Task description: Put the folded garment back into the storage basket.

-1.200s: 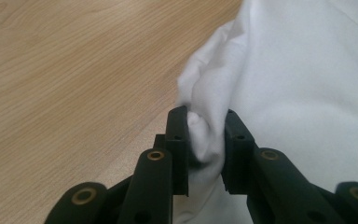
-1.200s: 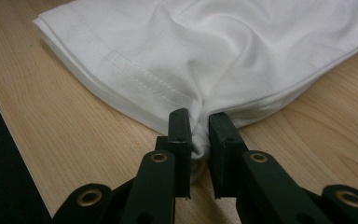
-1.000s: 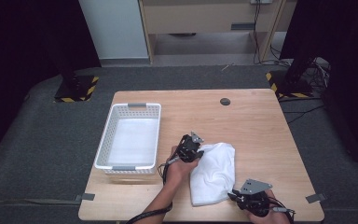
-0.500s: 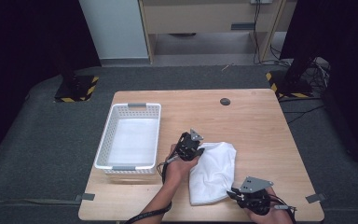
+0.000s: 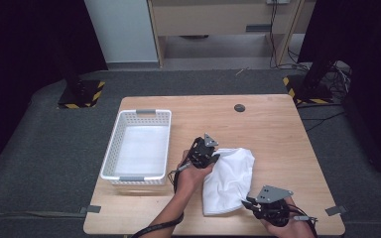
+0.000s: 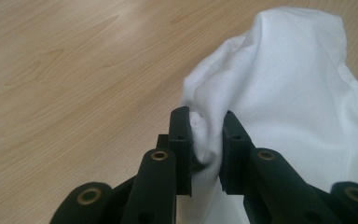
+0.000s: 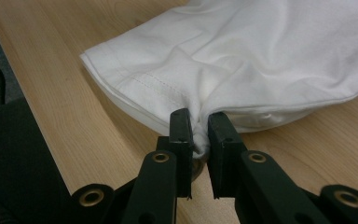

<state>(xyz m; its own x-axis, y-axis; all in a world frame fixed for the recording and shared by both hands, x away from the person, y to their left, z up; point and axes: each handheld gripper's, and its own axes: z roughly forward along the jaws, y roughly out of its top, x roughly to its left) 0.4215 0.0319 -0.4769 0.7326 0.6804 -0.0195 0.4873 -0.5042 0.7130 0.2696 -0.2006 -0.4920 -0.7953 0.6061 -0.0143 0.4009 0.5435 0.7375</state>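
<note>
White cloth [image 5: 228,179] is being held on the wooden table [image 5: 278,129], crumpled, approx centre-right of tabletop, at 3 o'clock from the white basket [image 5: 138,147]. Fabric is being seen as plain white, soft, w/ broad folds; a stitched hem is being shown along the near edge in right gripper view [image 7: 158,88]. Upper part is being bunched into a rounded hump in left gripper view [image 6: 298,79].

Left gripper [image 5: 209,154] is being kept at the cloth's 10 o'clock corner; jaws are being closed on a pinch of fabric, a small wad being squeezed between them in left gripper view [image 6: 204,140]. Right gripper [image 5: 252,204] is being held at the cloth's 5 o'clock corner, near table's front edge; jaws are being closed on the hem corner, fabric being gathered tight between them [image 7: 198,133].

Basket is being left apart from the cloth, at table's 9 o'clock side. Small dark disc [image 5: 239,107] is being seen at 12 o'clock, well apart.

Vs. earlier frames: cloth outline is being seen slightly changed, lower right corner being drawn a little toward 5 o'clock w/ right gripper. Left gripper is being kept approx in same spot. Basket and disc are being left unmoved.
</note>
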